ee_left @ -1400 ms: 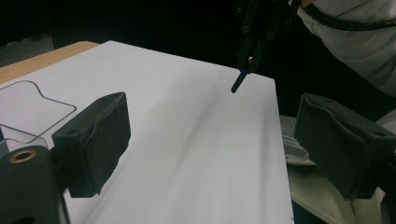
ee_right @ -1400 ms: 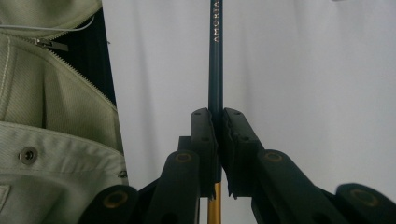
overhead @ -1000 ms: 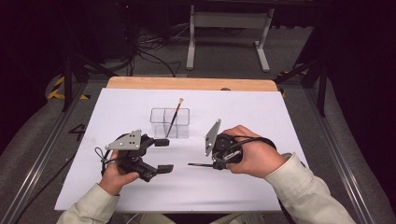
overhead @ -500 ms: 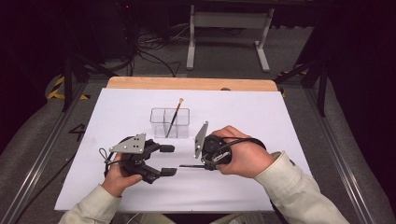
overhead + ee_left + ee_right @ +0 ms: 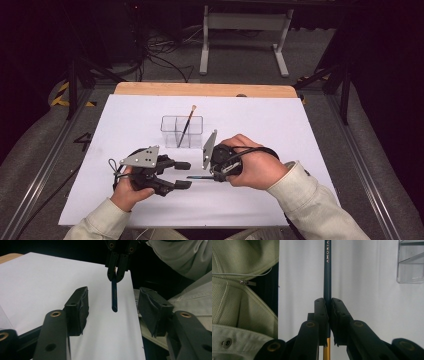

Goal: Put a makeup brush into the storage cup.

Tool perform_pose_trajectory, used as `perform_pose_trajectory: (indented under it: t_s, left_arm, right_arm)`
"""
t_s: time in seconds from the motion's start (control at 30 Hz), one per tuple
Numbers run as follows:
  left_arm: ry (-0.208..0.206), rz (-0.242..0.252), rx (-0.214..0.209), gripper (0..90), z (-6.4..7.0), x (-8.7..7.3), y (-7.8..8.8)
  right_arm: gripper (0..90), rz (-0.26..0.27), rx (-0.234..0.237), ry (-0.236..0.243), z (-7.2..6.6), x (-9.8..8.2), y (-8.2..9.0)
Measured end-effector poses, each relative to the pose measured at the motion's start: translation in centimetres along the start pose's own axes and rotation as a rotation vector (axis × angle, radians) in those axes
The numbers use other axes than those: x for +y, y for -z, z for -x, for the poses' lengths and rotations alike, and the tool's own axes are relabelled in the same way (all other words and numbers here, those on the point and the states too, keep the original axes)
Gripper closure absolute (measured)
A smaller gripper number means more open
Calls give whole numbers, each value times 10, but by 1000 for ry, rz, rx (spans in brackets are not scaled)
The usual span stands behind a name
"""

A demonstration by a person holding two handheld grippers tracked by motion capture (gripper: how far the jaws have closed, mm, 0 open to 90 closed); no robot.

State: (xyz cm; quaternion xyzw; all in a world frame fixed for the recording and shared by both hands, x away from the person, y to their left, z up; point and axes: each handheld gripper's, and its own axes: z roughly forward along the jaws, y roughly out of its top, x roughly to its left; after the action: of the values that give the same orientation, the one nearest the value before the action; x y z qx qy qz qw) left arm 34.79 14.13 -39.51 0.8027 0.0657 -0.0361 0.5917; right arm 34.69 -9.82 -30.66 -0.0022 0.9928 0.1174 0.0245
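Dark blue slim brush handle with gold lettering point(image 5: 327, 270) is clamped between the jaws of the right gripper point(image 5: 214, 176), which a hand holds low over the white paper-covered table point(image 5: 300, 130). In the high view the handle sticks out level toward nine o'clock, its free end aimed at the left gripper point(image 5: 182, 175). In the left gripper view the rounded handle tip point(image 5: 114, 308) hangs between that gripper's two black jaws, touching neither. Those jaws have just been closing and now stand about half apart, with nothing pressed between them.

At twelve o'clock from both grippers stands a clear plastic divided holder point(image 5: 170, 132), with a second thin dark brush with a pale tip point(image 5: 188, 125) leaning inside it.

The step in hand looks like a hand-over of the brush from right to left. The next move likely calls for the left jaws to close squarely on the handle's free end before the right jaws let go, keeping the handle level so it does not slip or swing down onto the table.
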Motion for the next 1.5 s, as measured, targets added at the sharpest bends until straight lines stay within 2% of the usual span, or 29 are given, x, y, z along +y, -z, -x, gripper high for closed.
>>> perform_pose_trajectory:
  t_s: [0.17,0.37,0.5,0.83,1.0,1.2,1.5]
  left_arm:
    - [4,7,-8,486,-1,-1,2]
    - [-11,2,-7,547,-2,-1,4]
    - [-11,8,-13,618,-2,-1,4]
    - [-32,-19,-26,767,-2,-1,4]
    - [-33,-31,-29,779,-3,-2,3]
    - [-40,-50,-39,842,-2,-3,1]
    - [-40,-74,-36,849,-2,-3,0]
  right_arm:
    - [835,5,-6,7,-1,4,3]
    - [835,8,-11,23,-2,7,4]
    - [834,7,-8,21,-3,9,4]
    - [835,7,-6,26,-3,10,4]
    - [835,11,-8,27,-2,10,5]
    - [834,2,-11,26,-2,9,4]
    - [834,-6,-8,25,-2,10,3]
